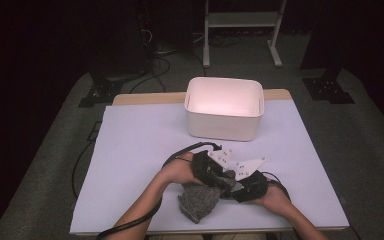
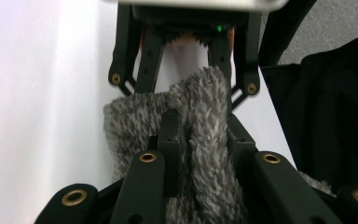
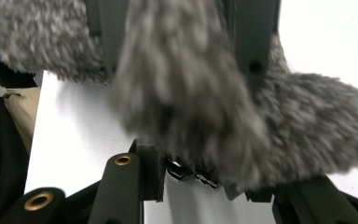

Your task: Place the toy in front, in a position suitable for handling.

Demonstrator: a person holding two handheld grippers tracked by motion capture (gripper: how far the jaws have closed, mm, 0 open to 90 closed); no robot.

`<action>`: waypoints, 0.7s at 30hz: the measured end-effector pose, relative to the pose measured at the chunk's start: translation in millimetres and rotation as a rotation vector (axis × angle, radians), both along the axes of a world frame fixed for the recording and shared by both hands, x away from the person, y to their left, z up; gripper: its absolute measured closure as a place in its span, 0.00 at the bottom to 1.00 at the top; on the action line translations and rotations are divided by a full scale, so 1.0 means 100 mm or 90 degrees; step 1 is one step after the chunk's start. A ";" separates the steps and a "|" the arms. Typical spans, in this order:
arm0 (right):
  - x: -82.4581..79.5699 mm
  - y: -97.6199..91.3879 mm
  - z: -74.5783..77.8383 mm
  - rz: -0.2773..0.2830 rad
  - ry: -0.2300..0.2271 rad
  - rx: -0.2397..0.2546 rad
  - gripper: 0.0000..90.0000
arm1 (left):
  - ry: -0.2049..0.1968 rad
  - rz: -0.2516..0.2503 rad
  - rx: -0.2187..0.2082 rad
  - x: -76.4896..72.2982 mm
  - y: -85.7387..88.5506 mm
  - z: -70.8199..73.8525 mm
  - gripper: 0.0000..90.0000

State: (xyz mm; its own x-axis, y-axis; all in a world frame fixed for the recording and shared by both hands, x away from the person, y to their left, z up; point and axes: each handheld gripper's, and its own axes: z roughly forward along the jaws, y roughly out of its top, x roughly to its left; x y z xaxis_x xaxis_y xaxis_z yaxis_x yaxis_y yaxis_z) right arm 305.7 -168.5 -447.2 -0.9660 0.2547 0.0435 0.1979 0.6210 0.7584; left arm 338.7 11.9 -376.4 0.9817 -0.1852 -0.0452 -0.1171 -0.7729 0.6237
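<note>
A grey fuzzy cloth (image 1: 197,201) hangs bunched near the table's front edge, between my two grippers. My left gripper (image 1: 223,180) is shut on one fold of it; in the left gripper view the cloth (image 2: 205,107) is pinched between the black jaws (image 2: 203,135). My right gripper (image 1: 232,185) faces it from the other side, tip to tip, and its jaws (image 3: 196,168) are closed on the same cloth (image 3: 186,93). The right gripper (image 2: 184,79) shows across the cloth in the left gripper view. The left gripper (image 3: 179,46) shows at the top of the right gripper view.
A white plastic bin (image 1: 220,127) with nothing in it stands at the back middle of the white table (image 1: 140,150). Black cables trail from both grippers toward the front edge. A metal rack and stands sit on the floor beyond the table.
</note>
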 end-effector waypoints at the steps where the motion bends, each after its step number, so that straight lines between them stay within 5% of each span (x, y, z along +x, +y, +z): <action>1: 0.00 0.00 0.00 -0.001 0.001 0.000 0.64 | -0.004 0.000 0.004 -0.01 0.03 0.00 0.81; 10: 0.00 0.00 0.01 0.007 -0.004 -0.008 0.64 | -0.015 0.045 0.028 0.01 0.45 0.02 0.81; 14: 0.00 0.00 0.01 0.007 -0.006 -0.011 0.64 | -0.004 0.058 0.003 0.02 0.63 0.00 0.80; 21: 0.00 0.00 0.02 0.009 -0.003 -0.014 0.64 | -0.019 0.097 0.032 0.02 0.91 0.05 0.80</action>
